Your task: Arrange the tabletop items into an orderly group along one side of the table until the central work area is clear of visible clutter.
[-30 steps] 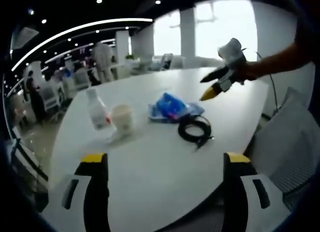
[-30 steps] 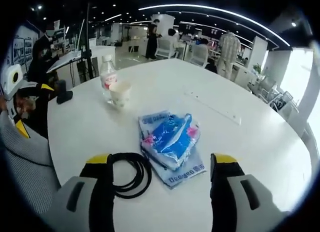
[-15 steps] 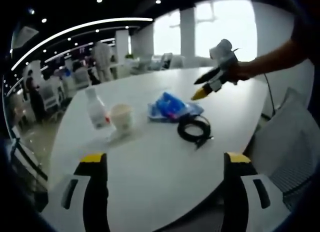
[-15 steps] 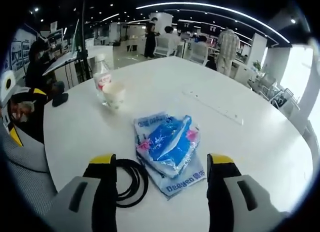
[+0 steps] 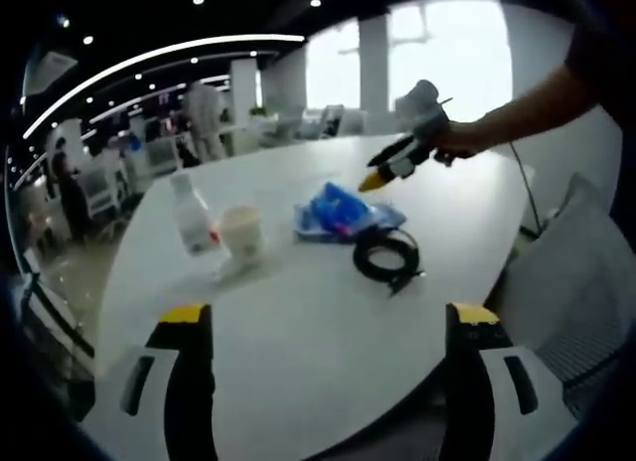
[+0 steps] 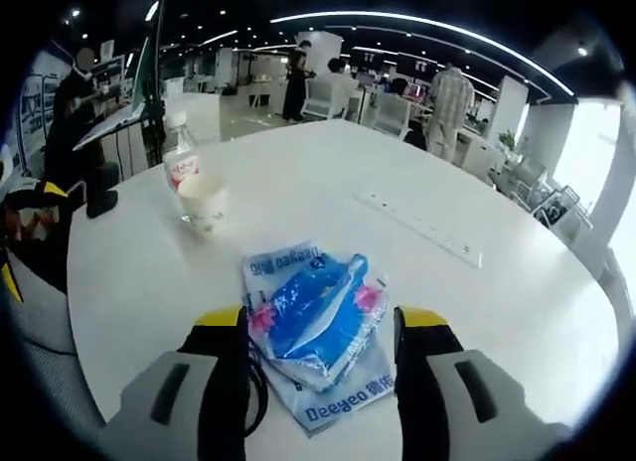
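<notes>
Clutter sits bunched near the middle of the white desk (image 6: 497,282): a blue tissue pack (image 6: 320,322) lying on a flat printed wrapper, a black coiled cable (image 5: 388,254) just beside it, and farther off a paper cup (image 6: 203,201) touching or nearly touching a clear water bottle (image 6: 179,163). Risk lies mainly with the soft pack, in this reading: it is slippery and loosely stacked on the wrapper, so a shallow pinch could lift the top layer alone and leave the rest behind, or drag the cable along and scatter it. Pushing toward the cup and bottle could also tip either one, since both stand upright and look light. In the right gripper view, the right gripper (image 6: 318,327) has its jaws spread apart, one on each side of the tissue pack, with nothing clasped; whether the tips touch the pack cannot be told. In the left gripper view it hangs above the desk beyond the pack, held by a hand (image 5: 459,140). The left gripper (image 5: 328,322) hangs back near the desk's edge, its jaws released wide, gripping nothing and well apart from all the items.
</notes>
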A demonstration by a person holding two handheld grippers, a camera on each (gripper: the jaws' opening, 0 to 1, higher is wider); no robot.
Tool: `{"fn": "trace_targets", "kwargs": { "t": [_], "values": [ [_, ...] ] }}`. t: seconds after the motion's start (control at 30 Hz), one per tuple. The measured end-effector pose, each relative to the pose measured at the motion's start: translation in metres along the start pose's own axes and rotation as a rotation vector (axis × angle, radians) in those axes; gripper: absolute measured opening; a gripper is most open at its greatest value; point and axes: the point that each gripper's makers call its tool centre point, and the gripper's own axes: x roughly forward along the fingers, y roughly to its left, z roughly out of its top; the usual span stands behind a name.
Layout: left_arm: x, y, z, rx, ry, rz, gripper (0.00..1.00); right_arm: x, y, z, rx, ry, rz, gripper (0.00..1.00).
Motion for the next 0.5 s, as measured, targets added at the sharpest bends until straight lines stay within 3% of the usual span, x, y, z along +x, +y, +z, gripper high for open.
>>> {"fn": "trace_targets", "kwargs": {
  "t": [0.5],
  "values": [
    [0.001,0.000,0.000,-0.009,0.009,0.003,0.93,0.030,-0.010,-0.004,0.010,0.078,-0.011,0.48]
  ]
}}
